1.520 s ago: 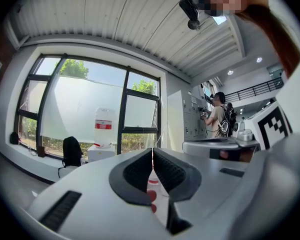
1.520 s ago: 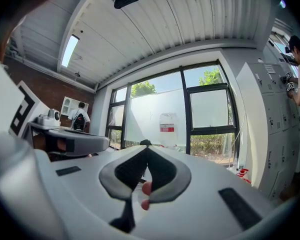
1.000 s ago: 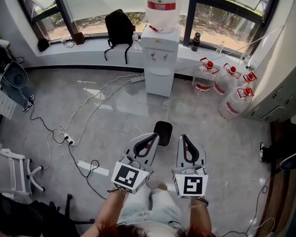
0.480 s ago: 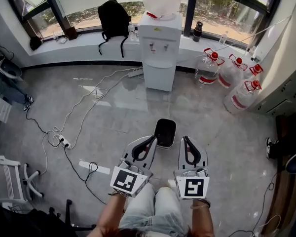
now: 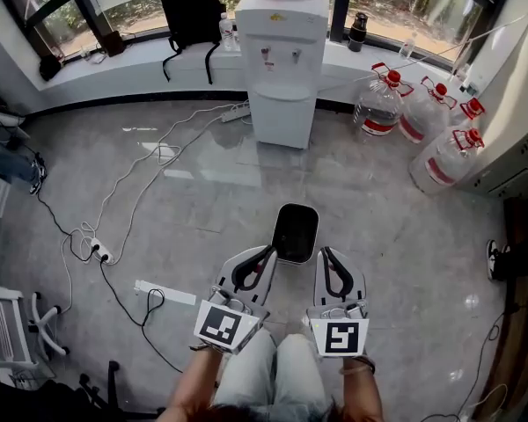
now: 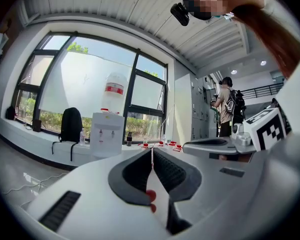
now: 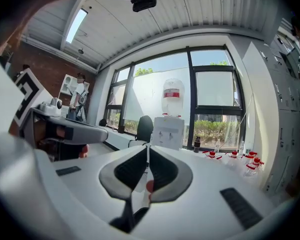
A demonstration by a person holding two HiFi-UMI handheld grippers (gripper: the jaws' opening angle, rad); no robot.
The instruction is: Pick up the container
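Observation:
The container, a small black bin (image 5: 296, 232) with an open top, stands on the grey floor just beyond both grippers in the head view. My left gripper (image 5: 269, 251) is held level, its tips near the bin's near left corner. My right gripper (image 5: 324, 253) is beside the bin's near right corner. Both are shut with nothing between the jaws. The left gripper view shows shut jaws (image 6: 151, 149) pointing at the window wall. So does the right gripper view (image 7: 148, 146). The bin is hidden in both gripper views.
A white water dispenser (image 5: 282, 60) stands ahead by the window sill, with a black backpack (image 5: 187, 9) on the sill and several water jugs (image 5: 422, 121) at the right. Cables and a power strip (image 5: 101, 255) lie on the floor at left. A person (image 6: 224, 106) stands behind.
The head view has moved forward and tipped down; the bin looks slightly larger and sits closer to the gripper tips. Both grippers stay shut in the same pose.

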